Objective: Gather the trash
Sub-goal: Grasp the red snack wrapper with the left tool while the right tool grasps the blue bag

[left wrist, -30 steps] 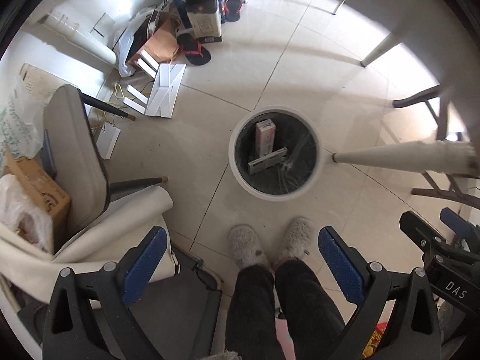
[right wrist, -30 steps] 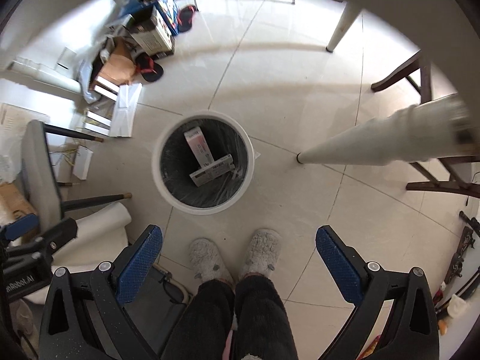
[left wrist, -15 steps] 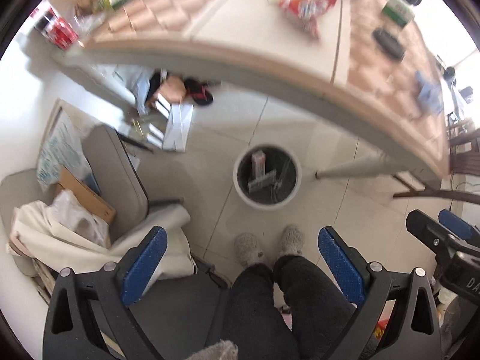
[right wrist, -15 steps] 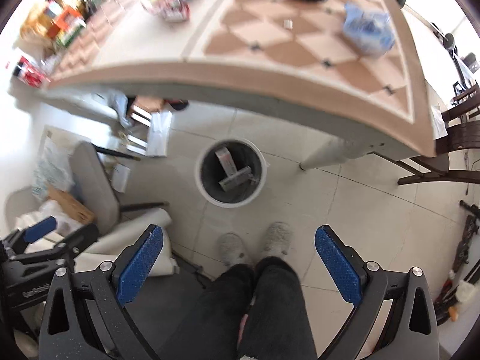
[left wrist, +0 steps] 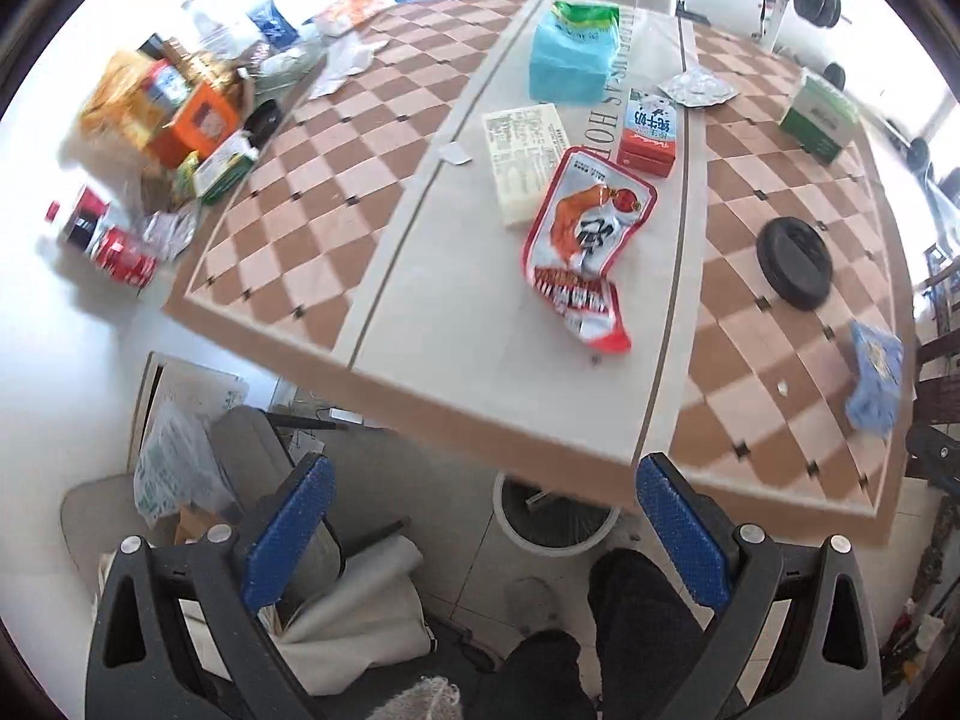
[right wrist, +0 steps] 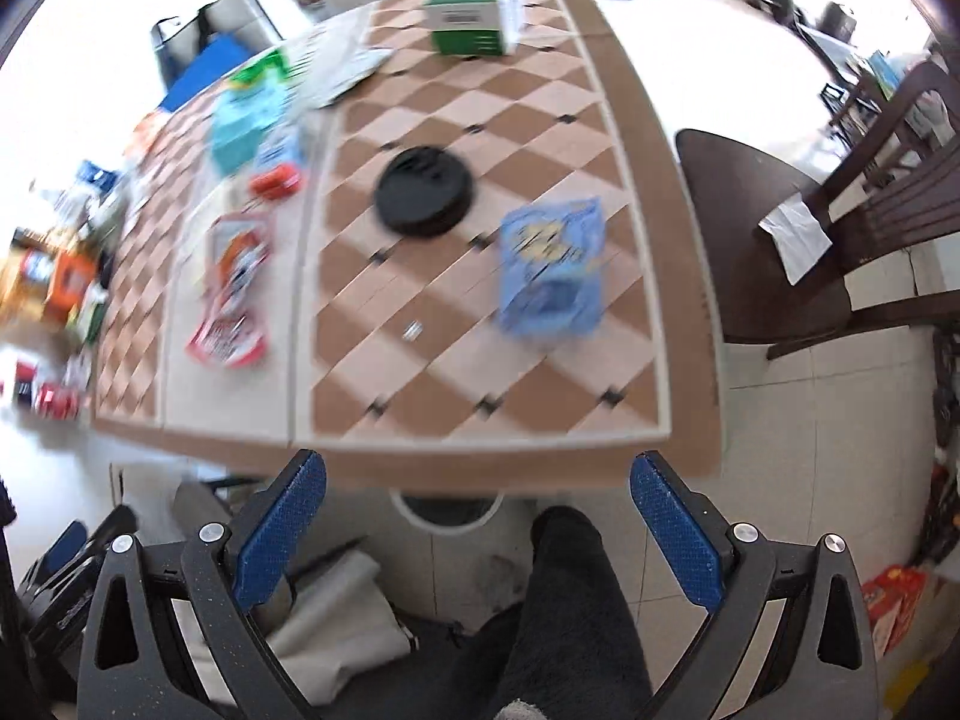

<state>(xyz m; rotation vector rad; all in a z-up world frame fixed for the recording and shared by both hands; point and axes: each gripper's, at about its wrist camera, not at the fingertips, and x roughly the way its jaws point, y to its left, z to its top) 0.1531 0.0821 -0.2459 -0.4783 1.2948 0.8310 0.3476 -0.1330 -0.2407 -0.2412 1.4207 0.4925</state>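
1. The trash lies loose on the checkered worktop (left wrist: 456,324): a red snack wrapper (left wrist: 585,240) flat near the middle strip, a blue packet (right wrist: 549,267) toward the right edge, a small red-and-white milk carton (left wrist: 648,132) and a pale flat box (left wrist: 528,159) just behind the wrapper. All lie well apart, so each can be picked singly.
2. The white bin (left wrist: 555,519) stands on the floor, half hidden under the worktop's near edge, close by the person's legs, probably so items can be dropped straight down.
3. The left tool (left wrist: 480,534) hangs with its jaws spread wide and nothing between them, facing the wrapper.
4. The right tool (right wrist: 477,531) is likewise wide apart and empty, facing the blue packet and a black disc (right wrist: 425,198); this view is blurred.
5. Judgement: next pick is not yet begun.
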